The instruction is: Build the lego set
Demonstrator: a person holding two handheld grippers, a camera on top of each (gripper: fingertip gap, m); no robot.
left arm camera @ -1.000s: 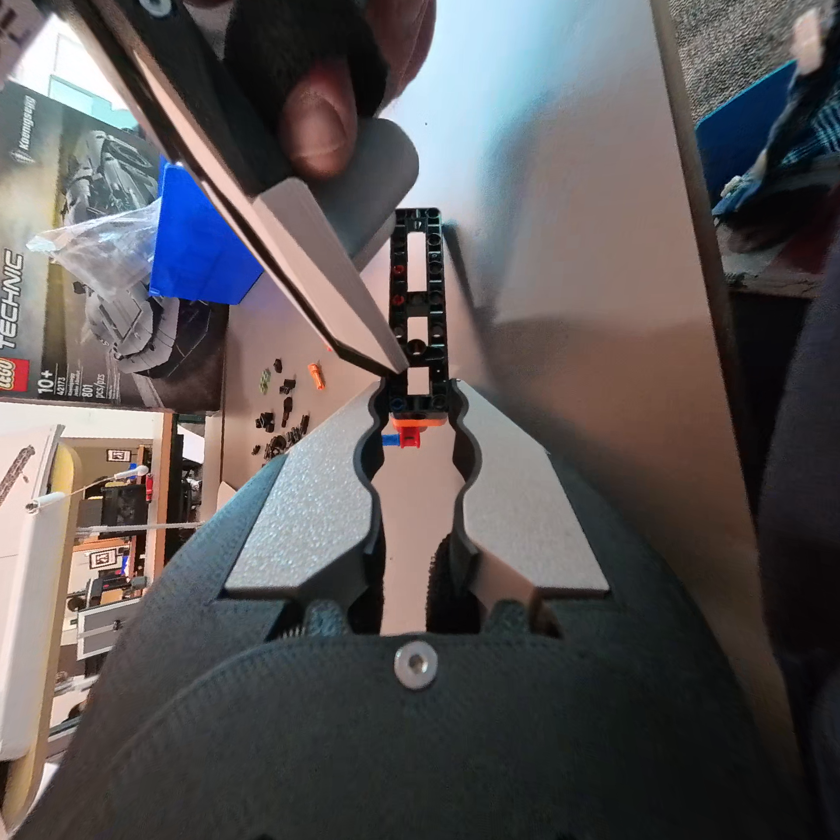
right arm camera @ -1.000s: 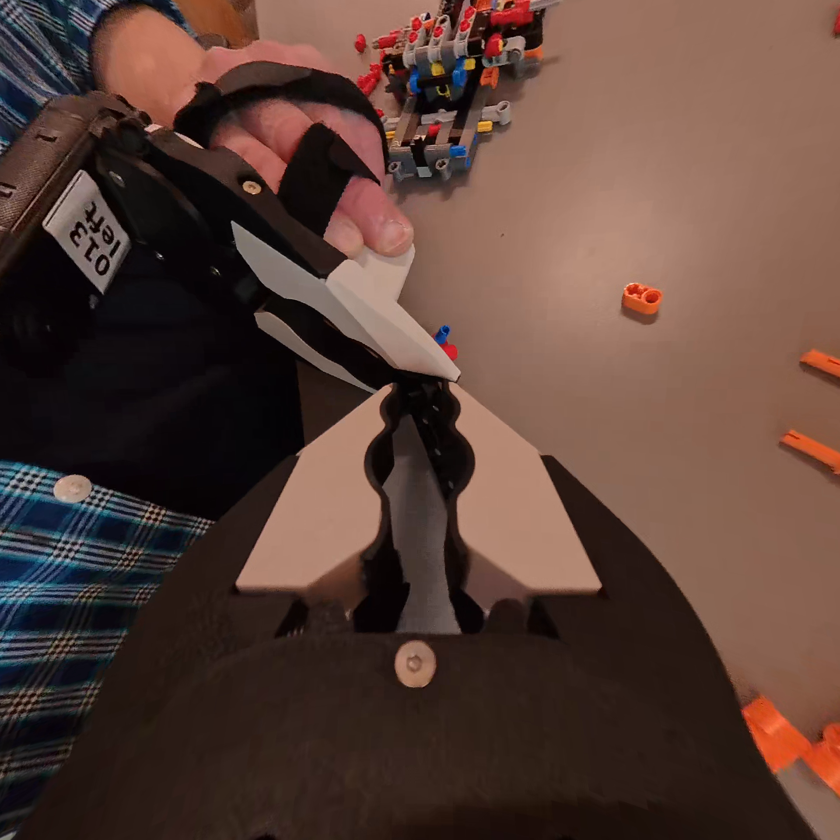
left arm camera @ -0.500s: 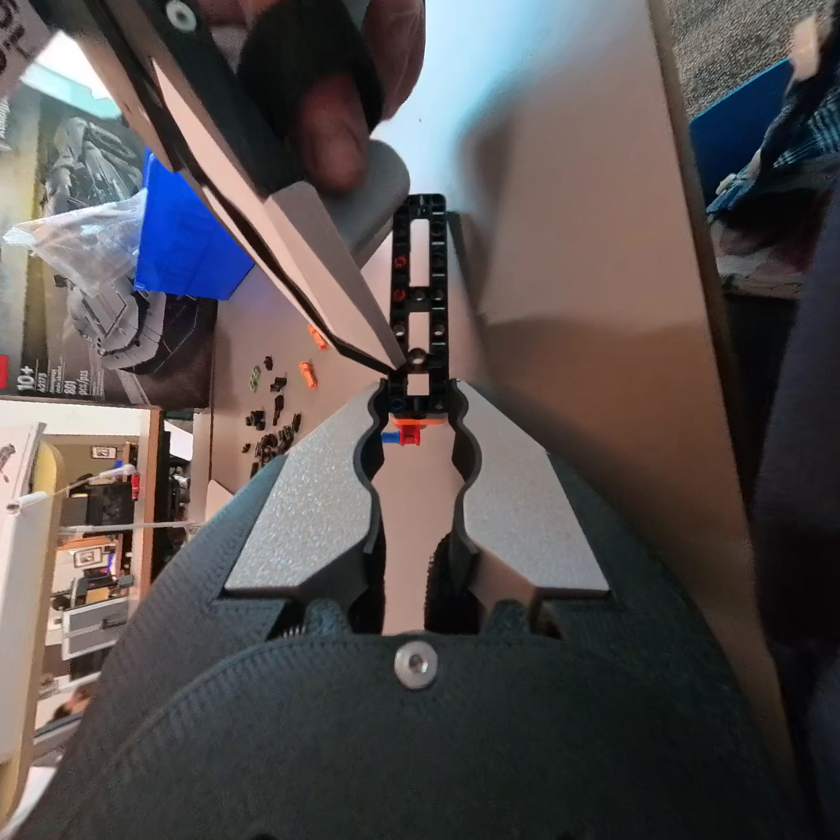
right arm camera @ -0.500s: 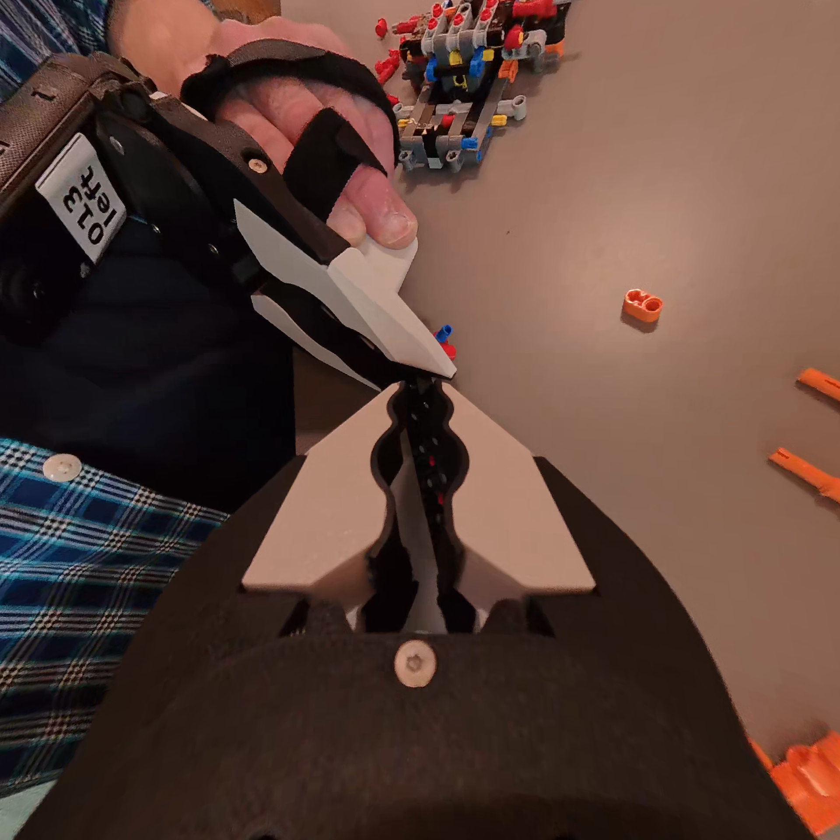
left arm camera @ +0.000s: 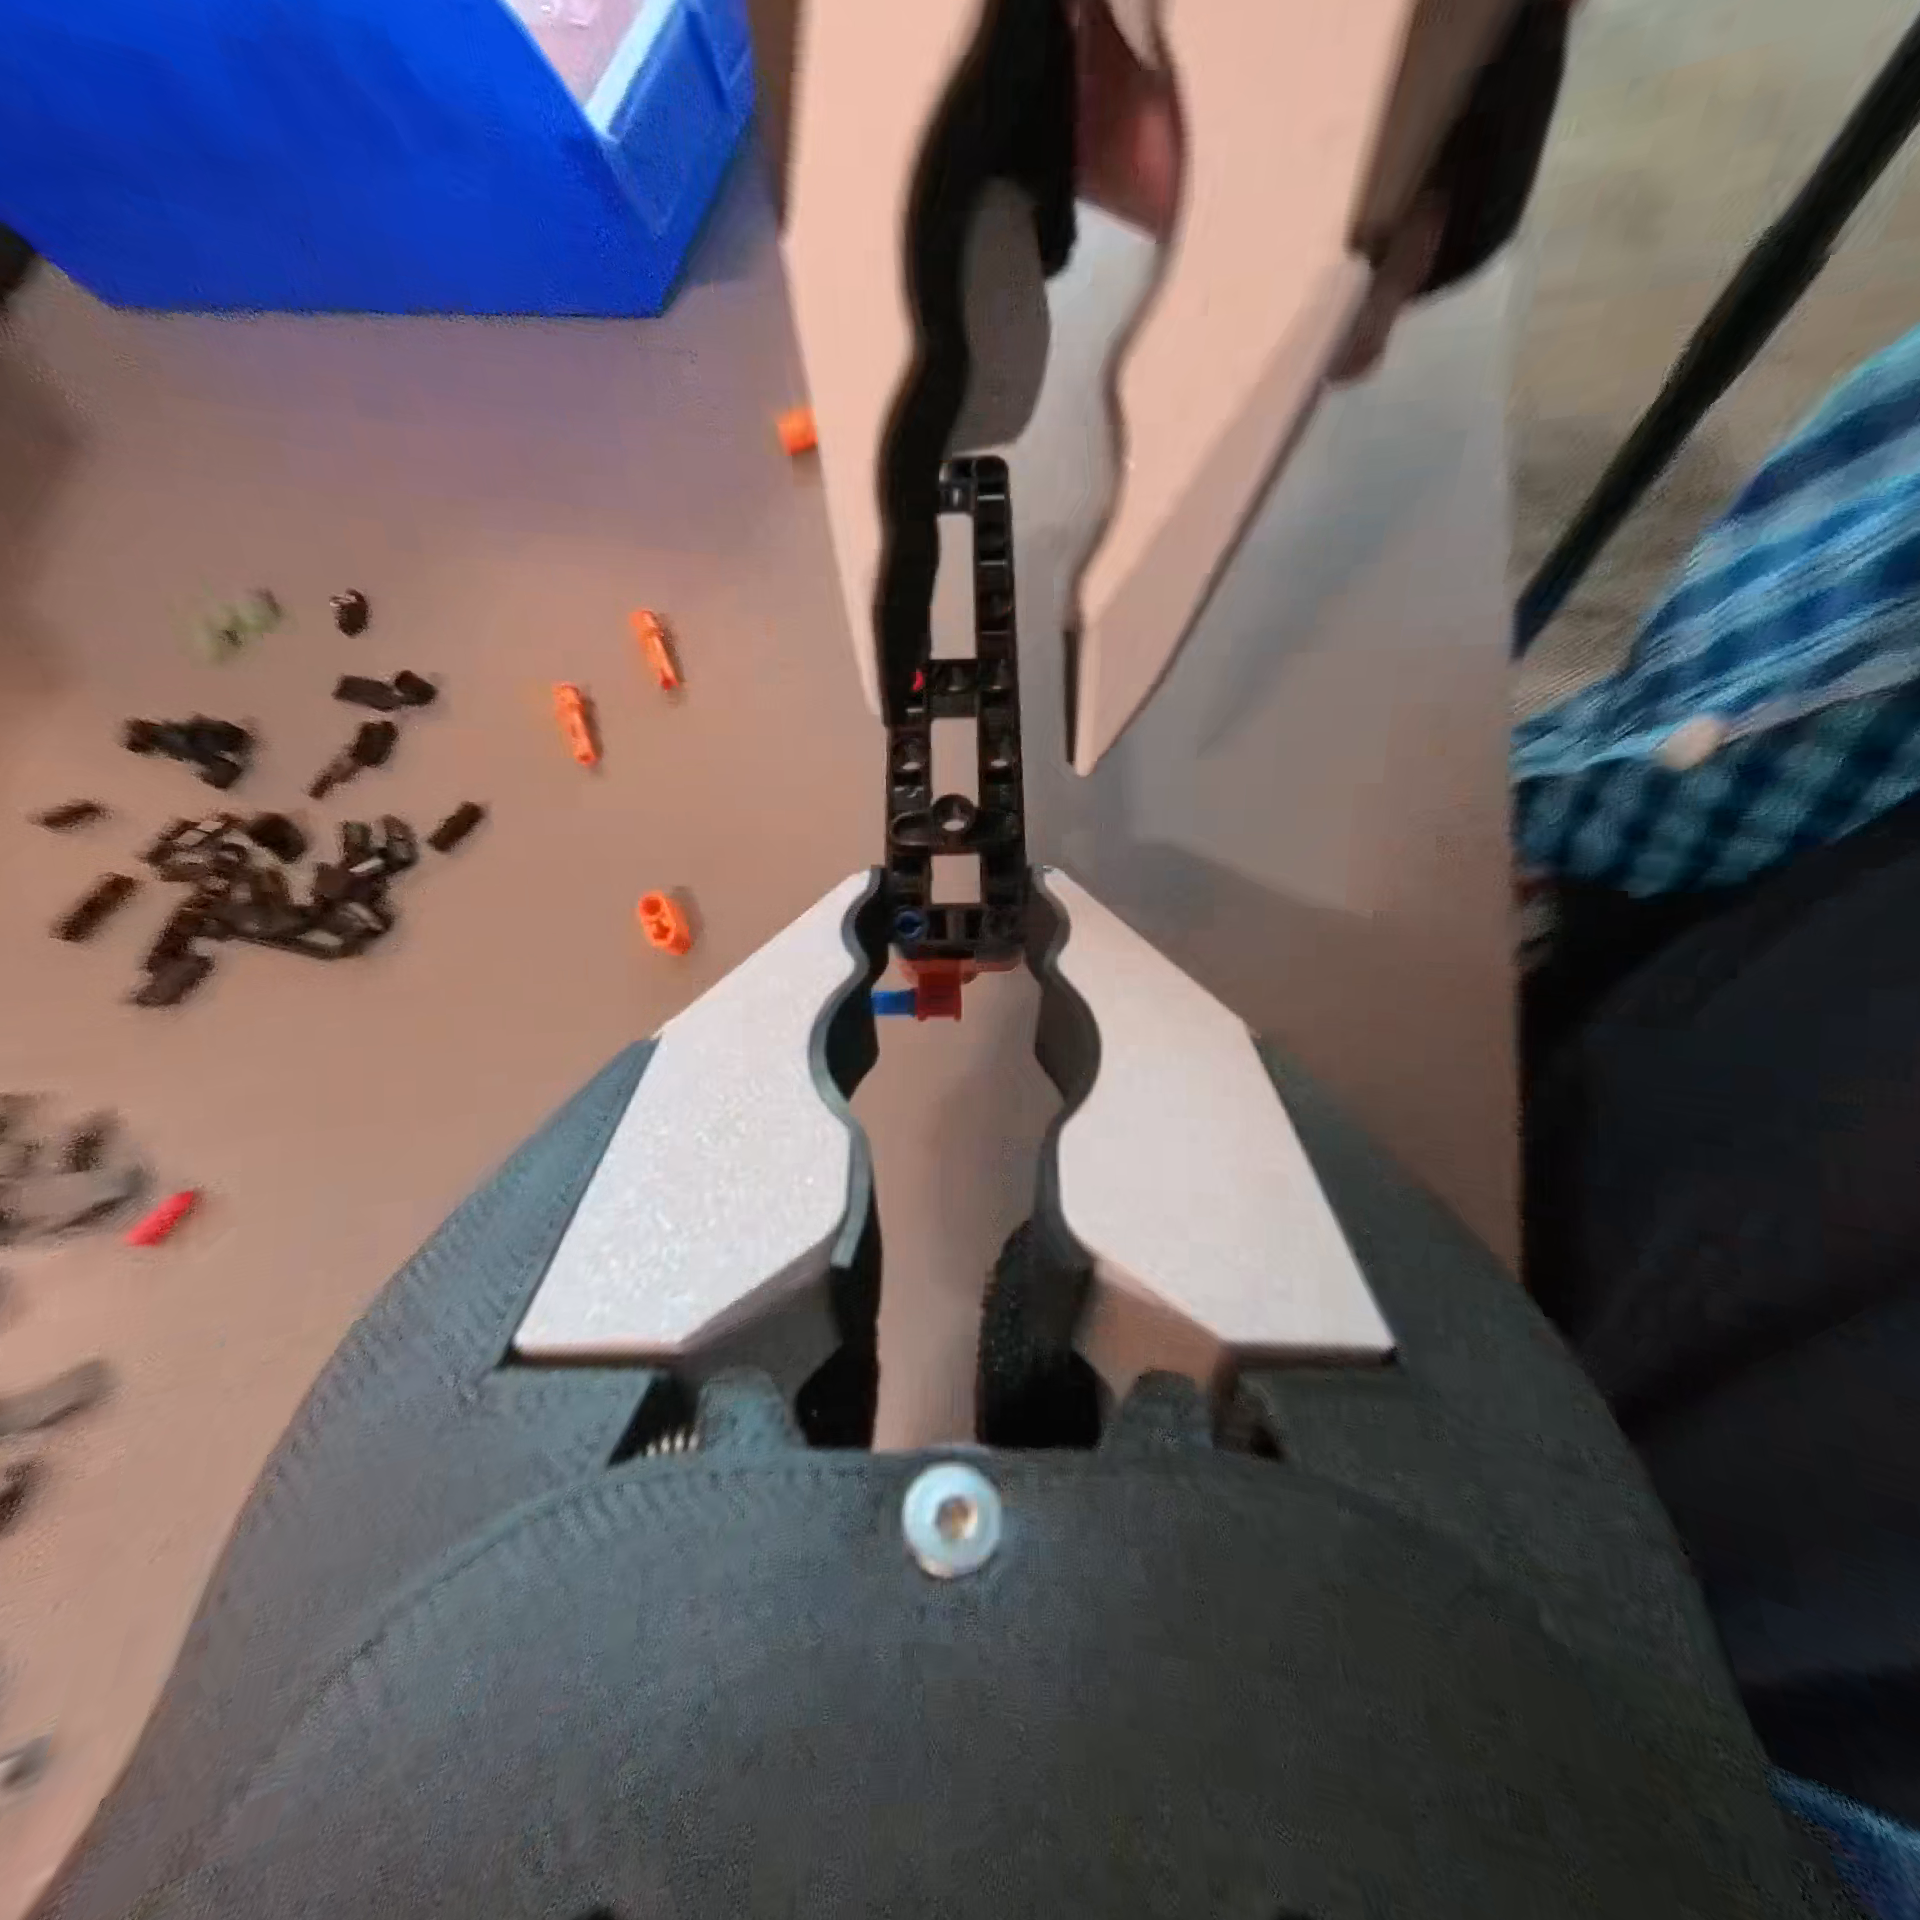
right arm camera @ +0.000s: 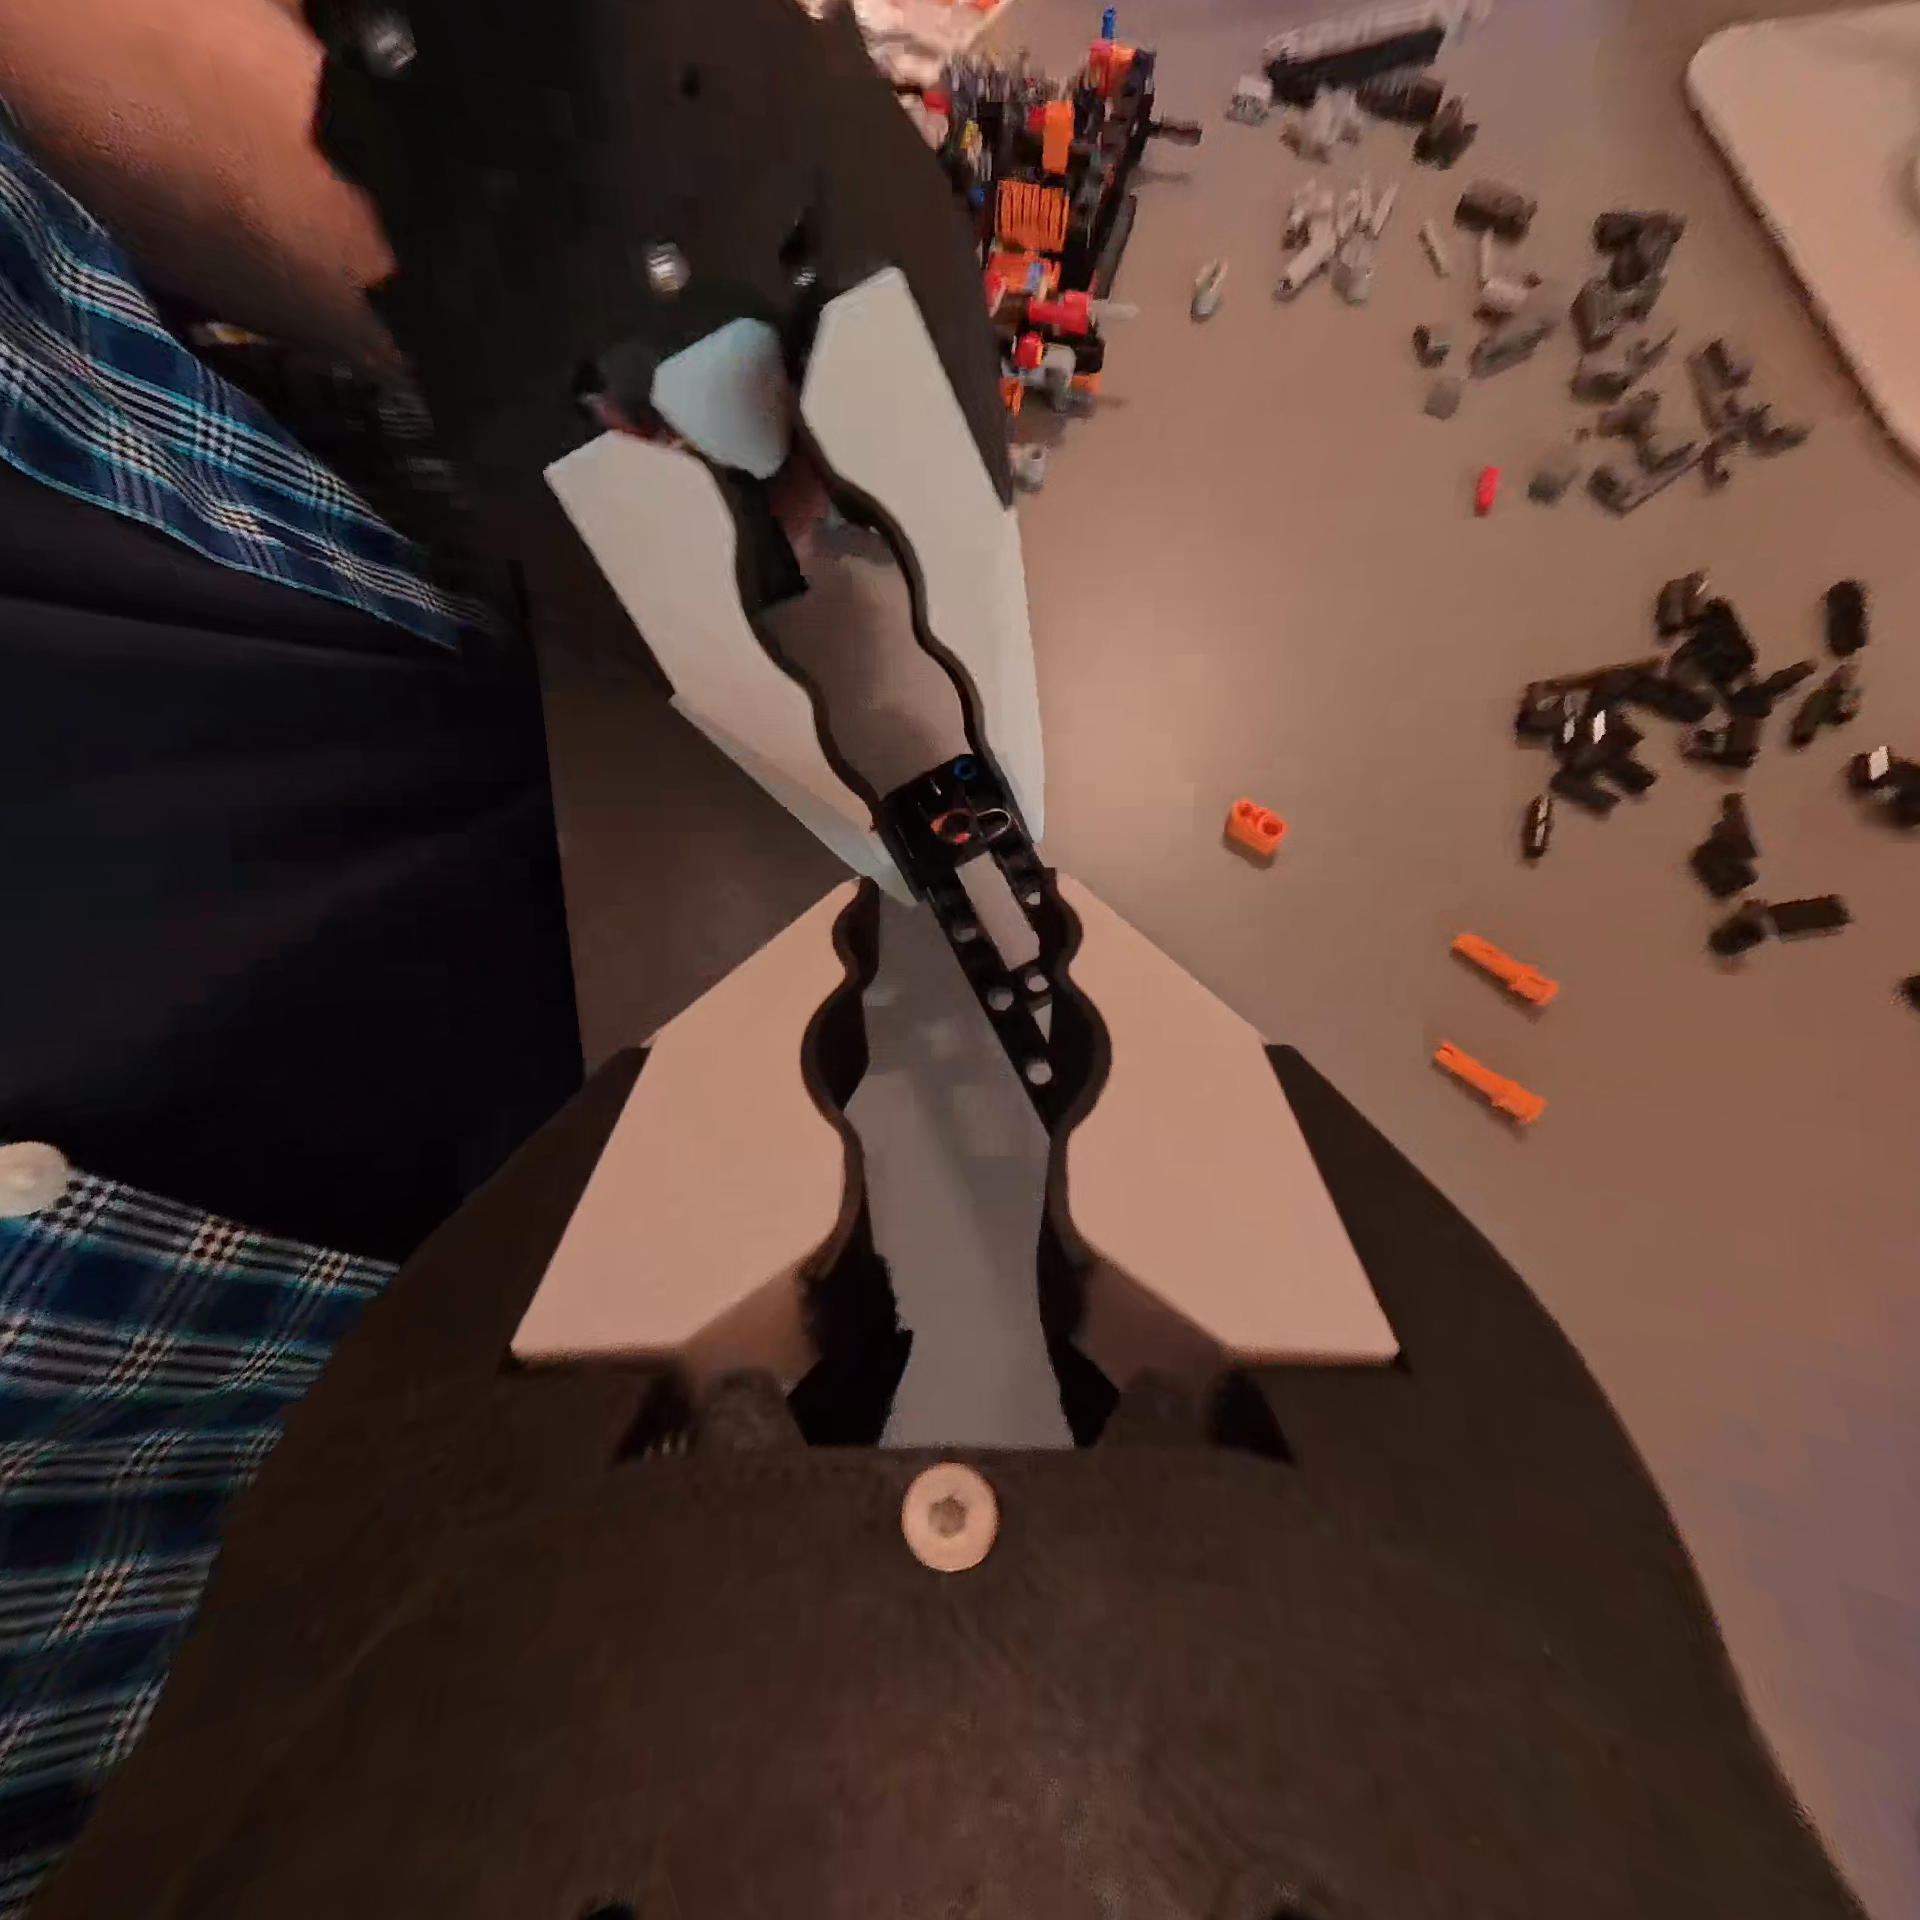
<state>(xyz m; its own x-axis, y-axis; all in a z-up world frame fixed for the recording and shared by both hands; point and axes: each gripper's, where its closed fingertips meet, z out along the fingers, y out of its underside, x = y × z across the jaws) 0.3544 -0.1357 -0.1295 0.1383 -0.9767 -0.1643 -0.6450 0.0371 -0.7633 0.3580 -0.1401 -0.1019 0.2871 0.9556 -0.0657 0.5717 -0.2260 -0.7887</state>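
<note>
Left wrist view: left gripper pinches long black perforated plastic frame; right gripper, formerly angled, now spreads head-on around it, suggesting a regrip.

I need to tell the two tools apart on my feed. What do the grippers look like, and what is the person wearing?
They look alike. The left gripper has two pale grey fingers with wavy black inner edges, on a textured black body with a silver screw. The right gripper has the same build; its fingers look beige. The sleeve is blue plaid.
</note>
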